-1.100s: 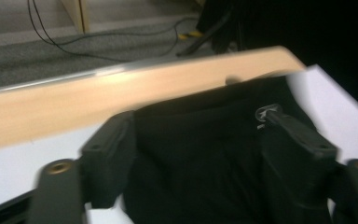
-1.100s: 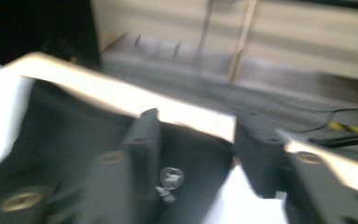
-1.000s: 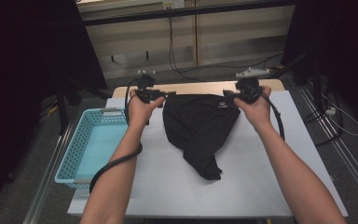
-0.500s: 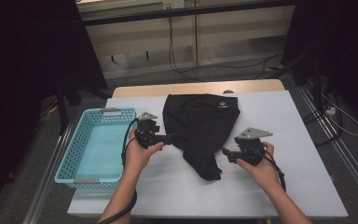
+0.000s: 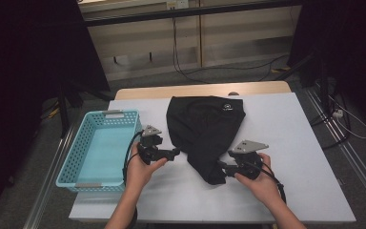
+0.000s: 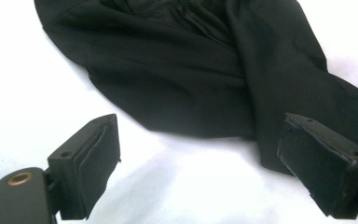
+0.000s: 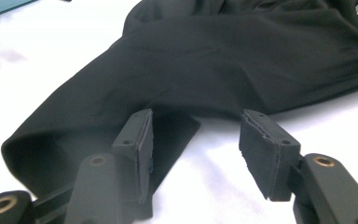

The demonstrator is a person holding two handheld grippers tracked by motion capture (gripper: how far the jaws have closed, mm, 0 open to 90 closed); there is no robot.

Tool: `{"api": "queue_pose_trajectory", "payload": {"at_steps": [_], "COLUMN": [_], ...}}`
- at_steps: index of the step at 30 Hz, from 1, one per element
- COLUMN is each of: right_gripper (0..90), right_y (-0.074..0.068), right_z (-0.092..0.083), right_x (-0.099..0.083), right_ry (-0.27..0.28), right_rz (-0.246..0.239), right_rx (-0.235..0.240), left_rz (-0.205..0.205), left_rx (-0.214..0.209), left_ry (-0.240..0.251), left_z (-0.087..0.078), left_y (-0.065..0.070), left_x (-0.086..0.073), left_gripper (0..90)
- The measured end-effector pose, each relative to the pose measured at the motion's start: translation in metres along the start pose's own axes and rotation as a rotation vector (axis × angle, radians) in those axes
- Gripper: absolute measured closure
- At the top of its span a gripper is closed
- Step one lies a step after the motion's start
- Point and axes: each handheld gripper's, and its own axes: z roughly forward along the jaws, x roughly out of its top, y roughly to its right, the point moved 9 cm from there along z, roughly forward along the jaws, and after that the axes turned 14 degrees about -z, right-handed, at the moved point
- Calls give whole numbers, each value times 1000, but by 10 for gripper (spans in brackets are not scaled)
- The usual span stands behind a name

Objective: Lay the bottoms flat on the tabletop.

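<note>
A black garment point(image 5: 205, 129) with a small white logo lies spread on the white table point(image 5: 295, 138), wide at the far end and narrowing toward me. My left gripper point(image 5: 175, 153) rests on the table just left of the cloth's edge, jaws wide open and holding nothing; in the left gripper view point(image 6: 196, 163) the garment point(image 6: 205, 70) lies just beyond the pads. My right gripper point(image 5: 220, 167) sits at the right of the garment's narrow near end, open, with the cloth point(image 7: 214, 60) right in front of its jaws point(image 7: 193, 144).
A light blue plastic basket point(image 5: 100, 148) stands on the table's left side, close to my left hand. Behind the table are a wooden strip, cables on the floor and dark stands at both sides.
Both grippers have come back from the garment's far corners to its near sides. The garment now lies flat on the table, released.
</note>
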Motion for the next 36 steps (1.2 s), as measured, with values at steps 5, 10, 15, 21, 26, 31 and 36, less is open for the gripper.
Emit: {"api": "queue_pose_trajectory", "payload": {"at_steps": [5,10,15,21,26,31,36], "right_gripper": [461,459,576,900,900,900,900], "right_y": [11,32,42,44,51,78,109], "right_z": [9,21,38,47,43,26,14], "right_x": [3,4,-1,-7,-9,-14,-29], "right_ry": [9,-11,-59,-79,-81,-85,-117], "right_rz": [3,17,35,17,12,32,53], "right_rx": [-32,-84,-98,-60,-60,-111,-193], "left_rz": [22,23,32,37,41,50,57], "left_rx": [3,-10,-1,-1,1,-9,-7], "left_ry": [-6,1,-7,8,8,2,-10], "left_z": [-2,-5,-6,-8,-9,-9,-7], "left_y": [2,4,1,5,5,8,7], "left_x": [-1,1,-1,1,0,-1,-2], "left_gripper": [129,126,125,127,128,129,129]}}
